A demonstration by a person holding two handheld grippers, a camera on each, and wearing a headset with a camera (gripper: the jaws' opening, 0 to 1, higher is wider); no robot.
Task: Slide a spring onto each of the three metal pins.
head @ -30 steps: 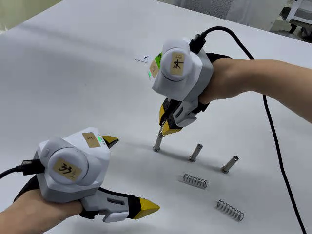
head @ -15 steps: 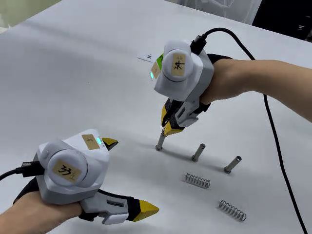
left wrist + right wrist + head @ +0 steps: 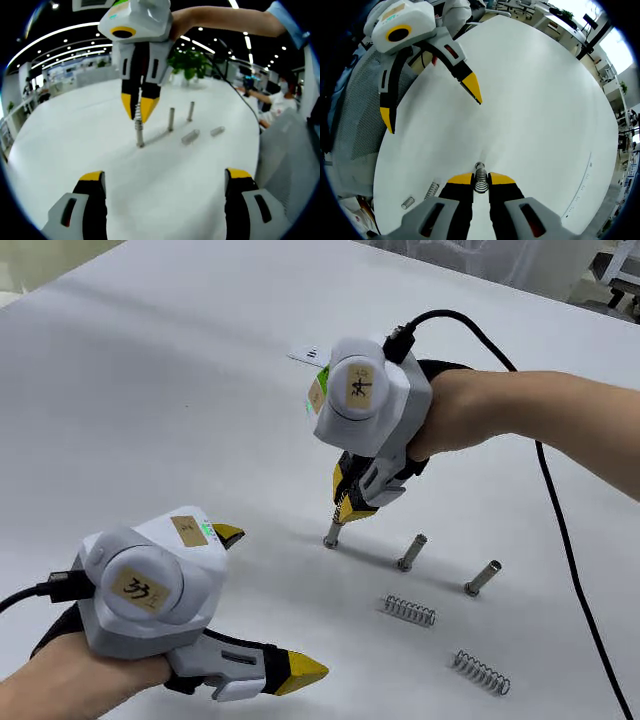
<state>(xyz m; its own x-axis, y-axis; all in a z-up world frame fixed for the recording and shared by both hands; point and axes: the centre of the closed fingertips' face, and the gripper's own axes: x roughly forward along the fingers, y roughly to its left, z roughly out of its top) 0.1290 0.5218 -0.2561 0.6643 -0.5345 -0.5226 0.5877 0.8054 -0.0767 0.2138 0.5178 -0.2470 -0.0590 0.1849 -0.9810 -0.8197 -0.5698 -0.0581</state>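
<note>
Three short metal pins stand in a row on the white table: the left pin (image 3: 331,535), the middle pin (image 3: 411,552) and the right pin (image 3: 482,578). My right gripper (image 3: 346,510) is shut on a spring (image 3: 480,182) and holds it upright, with its lower end at the top of the left pin (image 3: 140,138). Two more springs lie flat near the pins, one (image 3: 410,611) closer to them and one (image 3: 481,672) nearer me. My left gripper (image 3: 267,602) stands open with nothing between its fingers, low at the front left.
A black cable (image 3: 560,520) runs from the right gripper across the table at the right. A small white label (image 3: 305,356) lies farther back. In the left gripper view, people sit at desks (image 3: 260,92) behind the table.
The head view has shifted a little. The right gripper stays over the left pin with the spring and has barely moved. The left gripper holds still and open.
</note>
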